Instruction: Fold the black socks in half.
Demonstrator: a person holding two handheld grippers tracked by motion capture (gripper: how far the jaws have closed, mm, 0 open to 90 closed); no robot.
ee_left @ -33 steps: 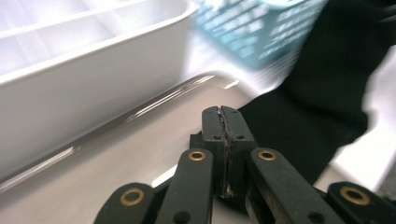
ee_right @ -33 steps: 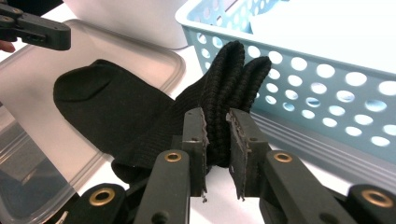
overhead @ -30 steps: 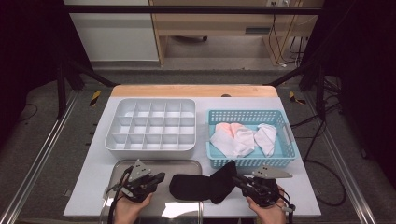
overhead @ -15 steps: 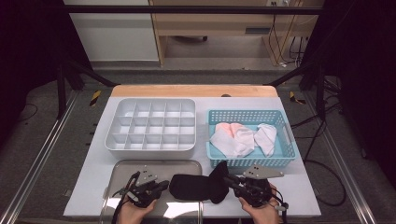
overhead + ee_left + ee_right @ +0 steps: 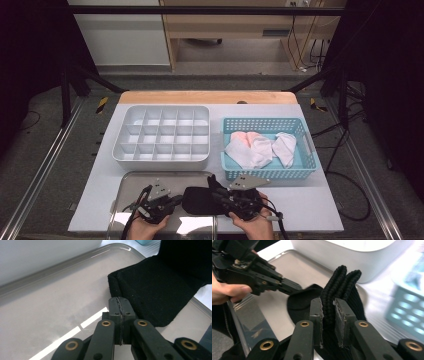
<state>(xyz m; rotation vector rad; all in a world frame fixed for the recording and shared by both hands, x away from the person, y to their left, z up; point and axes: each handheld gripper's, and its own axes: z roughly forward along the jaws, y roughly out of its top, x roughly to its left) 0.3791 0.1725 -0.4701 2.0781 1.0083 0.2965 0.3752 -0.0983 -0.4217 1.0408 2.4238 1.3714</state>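
A black sock [image 5: 196, 200] lies on the metal tray [image 5: 150, 178] at the table's front edge. My right gripper [image 5: 328, 306] is shut on its ribbed cuff [image 5: 344, 277], which stands up folded over the rest of the sock; in the high view this gripper [image 5: 216, 192] sits at the sock's right end. My left gripper [image 5: 119, 302] is shut, its tips resting on the tray right at the sock's [image 5: 155, 290] folded left edge, with nothing seen between the pads. From above, the left gripper [image 5: 175, 202] points right toward the sock.
A white divided box [image 5: 162, 137] stands behind the tray. To its right a light blue basket [image 5: 300, 172] holds several white and pink socks [image 5: 250, 150]. The tray's front rim is near the table edge.
My right gripper has carried the sock's cuff leftward over the sock, so the sock looks shorter and bunched. The left gripper has barely moved.
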